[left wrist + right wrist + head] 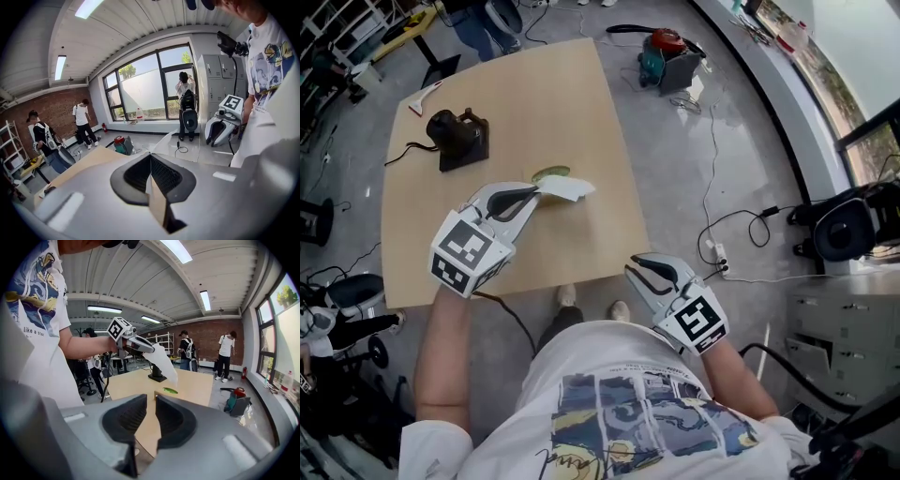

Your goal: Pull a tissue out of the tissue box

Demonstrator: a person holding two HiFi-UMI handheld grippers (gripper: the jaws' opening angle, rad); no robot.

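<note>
Left tool (534, 190): jaws together, clamped on one edge of a white tissue (565, 188). The left gripper view shows the pads meeting on the sheet, with the rest of the sheet spread out beyond the tips.

Tissue position: in the air over the middle of the wooden desk (553, 94). In the right gripper view it hangs down from the left tool as a tapering sheet. Its lower corner is above a flat green oval (550, 172) that lies on the desk, and it appears clear of the oval. I cannot tell whether this oval is the top of the tissue box.

Right tool (639, 272): held off the near right corner of the desk, close to the person's body. Its own view shows the jaws a narrow slit apart, with only the desk top seen through the gap and nothing between them.

Also on the desk: a black device (457, 137) on a flat base at the far left, its cable running off the left edge, well apart from the oval.
</note>
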